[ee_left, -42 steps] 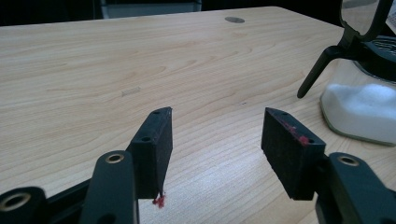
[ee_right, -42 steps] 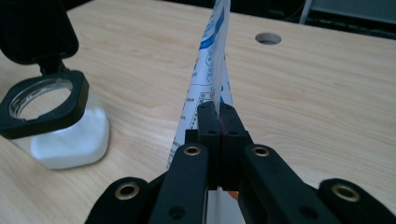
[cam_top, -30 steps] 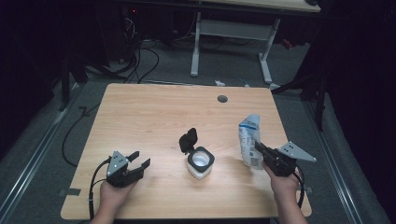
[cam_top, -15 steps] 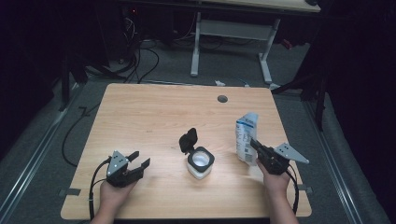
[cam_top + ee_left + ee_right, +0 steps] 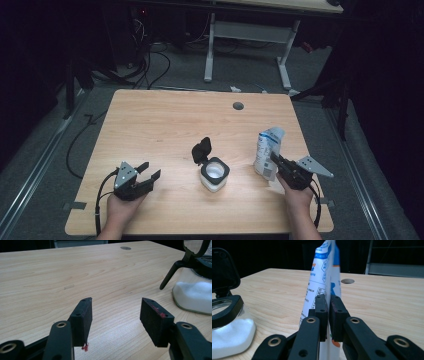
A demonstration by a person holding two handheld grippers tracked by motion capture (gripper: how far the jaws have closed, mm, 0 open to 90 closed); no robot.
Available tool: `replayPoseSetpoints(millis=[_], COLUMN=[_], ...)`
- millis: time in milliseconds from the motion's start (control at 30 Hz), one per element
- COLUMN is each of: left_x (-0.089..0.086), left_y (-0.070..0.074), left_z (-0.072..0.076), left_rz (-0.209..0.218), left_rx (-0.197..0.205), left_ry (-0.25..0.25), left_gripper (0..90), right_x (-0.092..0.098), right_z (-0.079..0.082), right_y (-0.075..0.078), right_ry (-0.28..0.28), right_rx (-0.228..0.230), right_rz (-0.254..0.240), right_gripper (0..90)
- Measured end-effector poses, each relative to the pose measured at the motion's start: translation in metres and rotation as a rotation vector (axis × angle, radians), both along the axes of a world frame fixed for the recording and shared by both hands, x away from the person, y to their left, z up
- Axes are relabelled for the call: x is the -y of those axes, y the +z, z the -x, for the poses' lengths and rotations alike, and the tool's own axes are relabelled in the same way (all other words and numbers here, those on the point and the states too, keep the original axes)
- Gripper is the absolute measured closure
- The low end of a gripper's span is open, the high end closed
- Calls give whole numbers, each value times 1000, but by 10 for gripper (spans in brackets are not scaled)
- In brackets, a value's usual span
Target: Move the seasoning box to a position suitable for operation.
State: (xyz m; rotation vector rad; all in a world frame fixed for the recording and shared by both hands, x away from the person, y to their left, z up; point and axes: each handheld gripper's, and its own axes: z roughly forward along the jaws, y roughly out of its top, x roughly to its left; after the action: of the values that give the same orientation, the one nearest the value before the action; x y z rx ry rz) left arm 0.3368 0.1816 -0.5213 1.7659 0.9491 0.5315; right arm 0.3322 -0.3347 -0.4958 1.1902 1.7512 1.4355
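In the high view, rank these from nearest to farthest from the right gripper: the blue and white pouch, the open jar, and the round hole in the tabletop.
1. The blue and white pouch, pinched between the right gripper's jaws at the table's right side.
2. The open jar, to the gripper's left near the table's middle.
3. The round hole, by the far edge.

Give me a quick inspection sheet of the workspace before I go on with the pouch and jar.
Surface: wooden table, bare apart from the job's things; grommet hole near the far edge.
Job's things: blue-and-white pouch upright; jar with white contents, black lid flipped open.
Clutter: nothing seen.
Grippers: left hand-held gripper open, jaws hold nothing; right hand-held gripper pinches the pouch's edge, jaws just easing apart.
Cables: trailing from both grippers; more on the floor.
Surroundings: dark room, a second desk's frame behind.
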Motion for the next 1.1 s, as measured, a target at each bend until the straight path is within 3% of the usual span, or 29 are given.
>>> replayPoseSetpoints(millis=[600, 1100], left_x=[0, 1], left_y=[1, 0], left_z=[1, 0], left_rz=[-1, -3], left_rx=[-1, -9], left_ry=[-5, -9], left_gripper=[440, 440], right_x=[0, 1], right_z=[10, 18], right_y=[0, -3], right_ry=[-2, -19], right_rx=[-45, -83], right_rz=[27, 70], right_gripper=[777, 627])
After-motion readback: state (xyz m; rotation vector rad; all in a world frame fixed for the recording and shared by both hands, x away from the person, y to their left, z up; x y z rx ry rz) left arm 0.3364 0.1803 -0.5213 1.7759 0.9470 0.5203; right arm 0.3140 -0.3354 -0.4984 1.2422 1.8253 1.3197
